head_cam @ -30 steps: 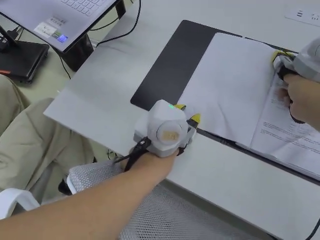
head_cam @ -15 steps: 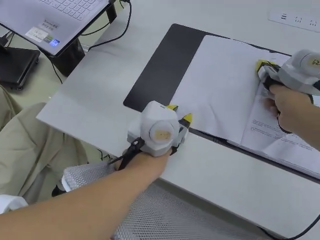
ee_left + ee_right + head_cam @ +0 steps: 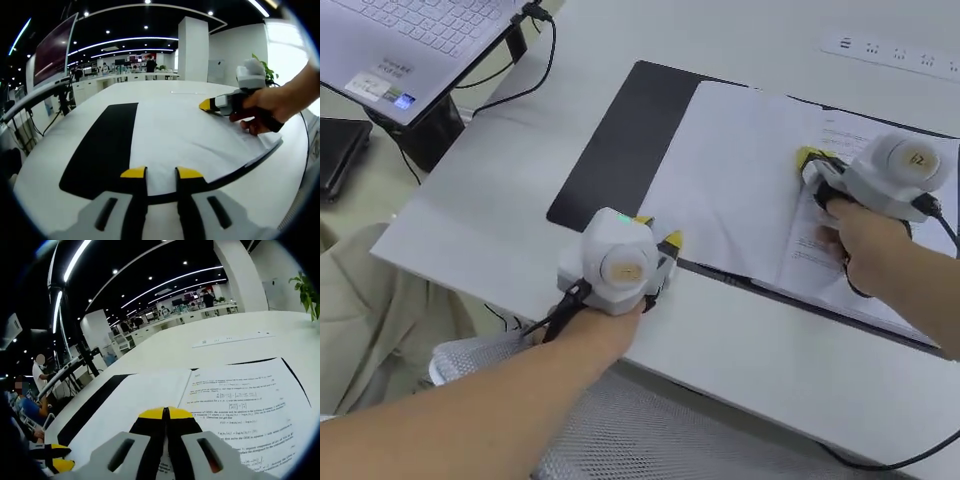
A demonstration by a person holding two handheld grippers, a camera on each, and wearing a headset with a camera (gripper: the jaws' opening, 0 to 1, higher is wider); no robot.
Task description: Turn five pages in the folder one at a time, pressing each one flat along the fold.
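White table (image 3: pixel 500 200) in an open-plan office with ceiling spotlights carries the folder (image 3: pixel 610 150), which lies open near the front edge. Its black cover is spread flat on the left. A blank white page (image 3: pixel 730 170) lies over the inner part of that cover, and a printed page (image 3: pixel 845 125) lies to the right of the fold. The print runs in short paragraphs with what look like formula lines, too small to read.

The left gripper (image 3: pixel 658 230) sits at the near edge of the folder's left half. In its own view, its yellow-tipped jaws (image 3: pixel 161 173) stand a narrow gap apart with nothing between them. The right gripper (image 3: pixel 810 158) rests low over the pages at the fold. In the right gripper view its yellow tips (image 3: pixel 165 414) are pressed together, with no sheet seen pinched between them. A small dark mark on its round cap is not legible.

Beyond the folder lies a white power strip (image 3: pixel 890 52). At the left stands a raised laptop (image 3: pixel 410 35), its palm-rest stickers too small to read.
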